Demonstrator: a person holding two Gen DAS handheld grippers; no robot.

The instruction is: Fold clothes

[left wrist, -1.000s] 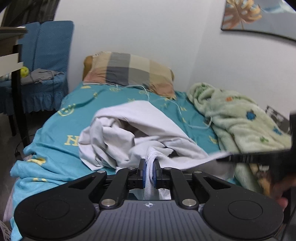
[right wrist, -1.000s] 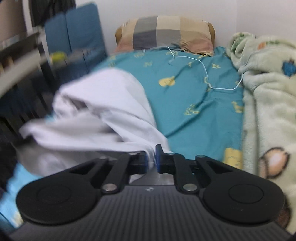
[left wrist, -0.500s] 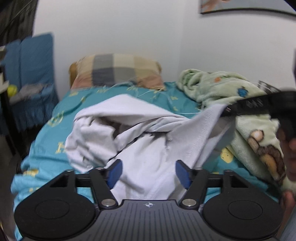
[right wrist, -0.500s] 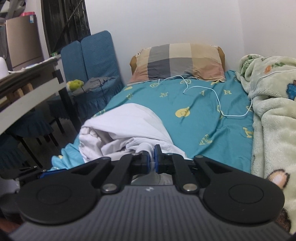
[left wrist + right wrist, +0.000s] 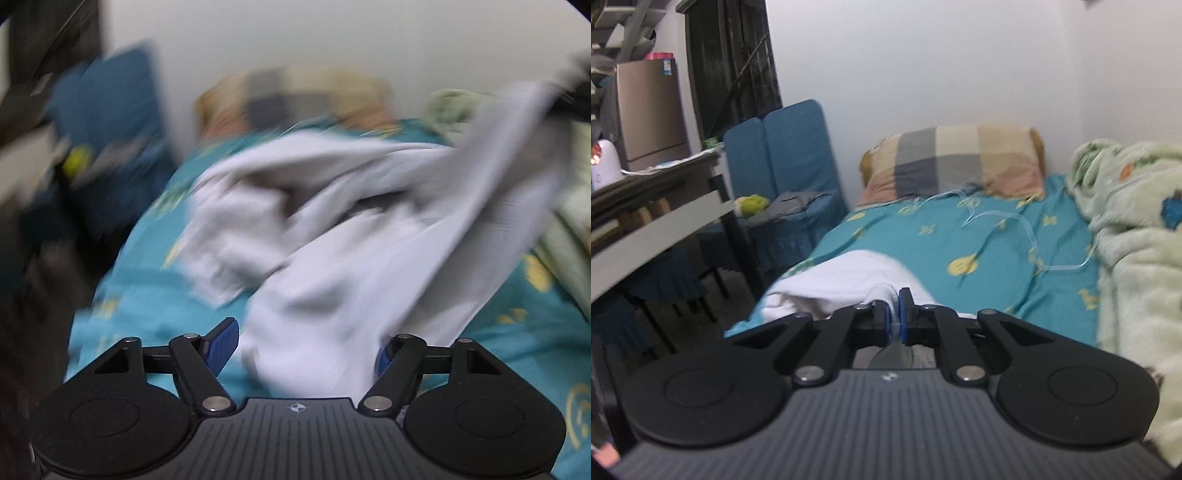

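Observation:
A white garment lies crumpled on the teal bedsheet; the left wrist view is blurred by motion. My left gripper is open, and a hanging fold of the garment passes between its blue pads. One corner of the garment is pulled up to the upper right. My right gripper is shut on a white edge of the garment, held above the bed.
A checked pillow lies at the head of the bed, with a white cable on the sheet. A pale green blanket fills the right side. A blue chair and a table stand left of the bed.
My left gripper let go of the garment and opened wide. My right gripper rose, lifting its corner of the garment up and to the right.

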